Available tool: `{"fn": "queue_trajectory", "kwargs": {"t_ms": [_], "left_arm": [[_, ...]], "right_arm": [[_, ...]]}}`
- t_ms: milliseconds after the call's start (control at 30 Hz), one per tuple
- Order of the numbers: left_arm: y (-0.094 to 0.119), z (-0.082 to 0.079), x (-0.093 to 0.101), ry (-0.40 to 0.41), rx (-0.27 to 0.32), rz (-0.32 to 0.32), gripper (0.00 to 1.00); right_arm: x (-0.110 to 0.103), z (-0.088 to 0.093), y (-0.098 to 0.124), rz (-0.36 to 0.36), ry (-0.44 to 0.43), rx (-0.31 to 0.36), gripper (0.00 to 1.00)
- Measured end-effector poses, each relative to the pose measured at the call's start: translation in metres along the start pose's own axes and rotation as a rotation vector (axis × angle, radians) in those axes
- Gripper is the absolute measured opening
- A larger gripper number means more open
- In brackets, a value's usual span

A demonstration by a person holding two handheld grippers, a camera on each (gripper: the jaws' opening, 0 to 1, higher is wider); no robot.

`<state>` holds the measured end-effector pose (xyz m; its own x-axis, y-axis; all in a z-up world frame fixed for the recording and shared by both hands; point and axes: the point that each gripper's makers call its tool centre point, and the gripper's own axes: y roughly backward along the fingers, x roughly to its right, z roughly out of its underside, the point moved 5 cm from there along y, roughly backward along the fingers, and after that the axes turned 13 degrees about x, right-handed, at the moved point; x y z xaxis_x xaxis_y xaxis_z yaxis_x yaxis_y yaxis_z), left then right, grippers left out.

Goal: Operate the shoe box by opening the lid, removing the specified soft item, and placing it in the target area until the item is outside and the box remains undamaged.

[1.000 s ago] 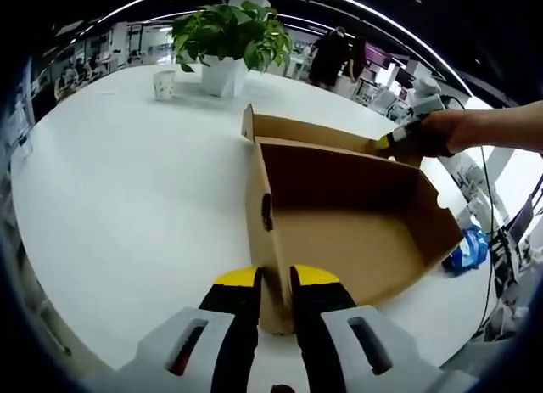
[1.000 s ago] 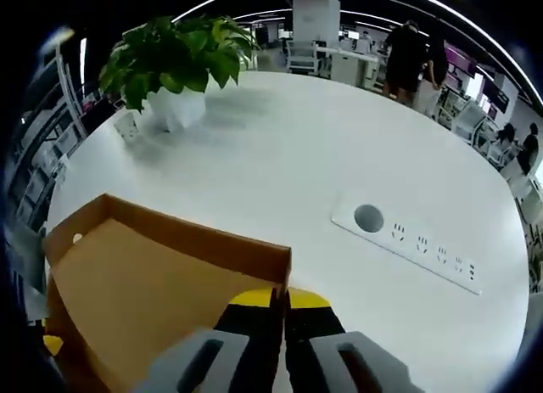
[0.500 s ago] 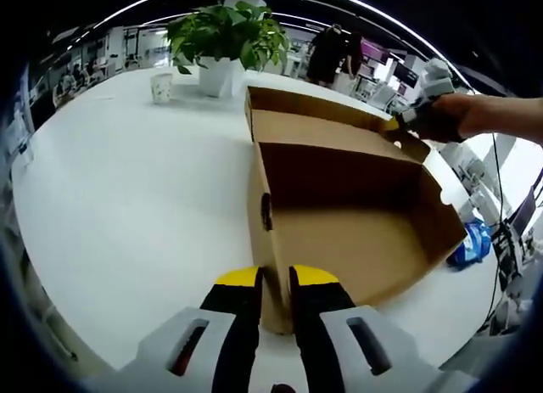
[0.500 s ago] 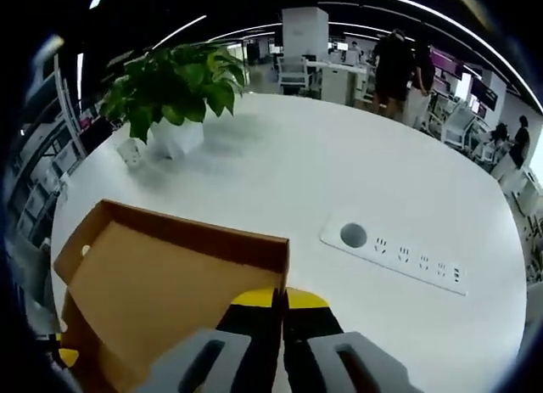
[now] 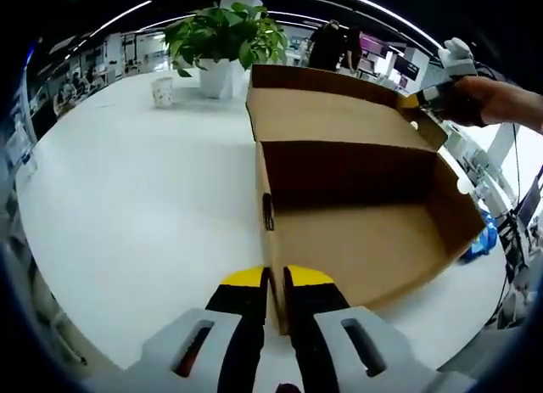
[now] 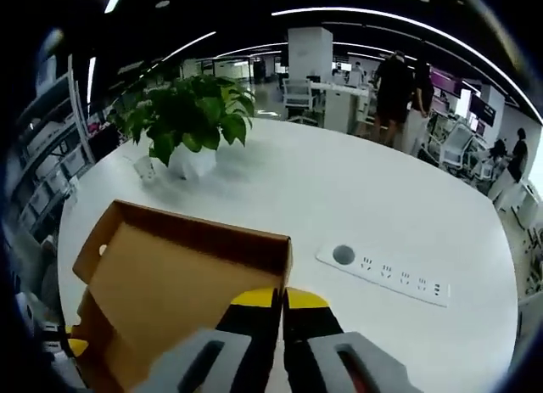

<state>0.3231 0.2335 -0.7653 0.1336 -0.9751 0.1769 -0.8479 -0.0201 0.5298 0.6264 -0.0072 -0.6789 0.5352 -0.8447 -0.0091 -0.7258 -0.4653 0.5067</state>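
- left hand-held gripper [image 5: 275, 278] clenched on the shoe box [image 5: 356, 215] near wall, its length running straight ahead
- right hand-held gripper [image 6: 282, 298] grasping the lid [image 6: 182, 266] edge, lid spreading ahead-left

The right tongs [image 6: 281, 301] now hold the lid [image 5: 339, 113] swung higher, further open above the shoe box [image 5: 373, 240].

the right gripper [image 6: 280, 295] pinches the near corner of the brown box lid [image 6: 182, 278]; a potted plant [image 6: 191, 121] stands far ahead-left; a white power strip [image 6: 383, 274] lies ahead-right on the white table [image 6: 339, 198]
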Motion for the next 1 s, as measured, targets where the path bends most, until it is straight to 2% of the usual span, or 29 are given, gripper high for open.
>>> {"fn": "queue_trajectory", "kwargs": {"t_ms": [133,267,367,500,600,1000], "left_arm": [[0.001,0.001,0.000,-0.009,-0.008,-0.011,0.04],[0.002,0.001,0.001,-0.031,-0.021,-0.015,0.04],[0.003,0.001,0.002,-0.049,-0.025,-0.018,0.04],[0.004,0.002,0.003,-0.063,-0.031,-0.021,0.03],[0.003,0.001,0.006,-0.113,-0.041,-0.022,0.03],[0.004,0.001,0.007,-0.093,-0.047,-0.032,0.03]], "right_arm": [[-0.007,-0.001,0.016,-0.005,0.049,0.018,0.00],[-0.010,0.001,0.024,-0.008,0.153,0.027,0.00],[-0.016,0.002,0.035,-0.009,0.190,0.045,0.00],[-0.015,0.005,0.042,0.006,0.191,0.048,0.00],[-0.020,0.005,0.056,0.023,0.213,0.047,0.00],[-0.022,-0.001,0.085,0.033,0.234,0.109,0.00]]}}
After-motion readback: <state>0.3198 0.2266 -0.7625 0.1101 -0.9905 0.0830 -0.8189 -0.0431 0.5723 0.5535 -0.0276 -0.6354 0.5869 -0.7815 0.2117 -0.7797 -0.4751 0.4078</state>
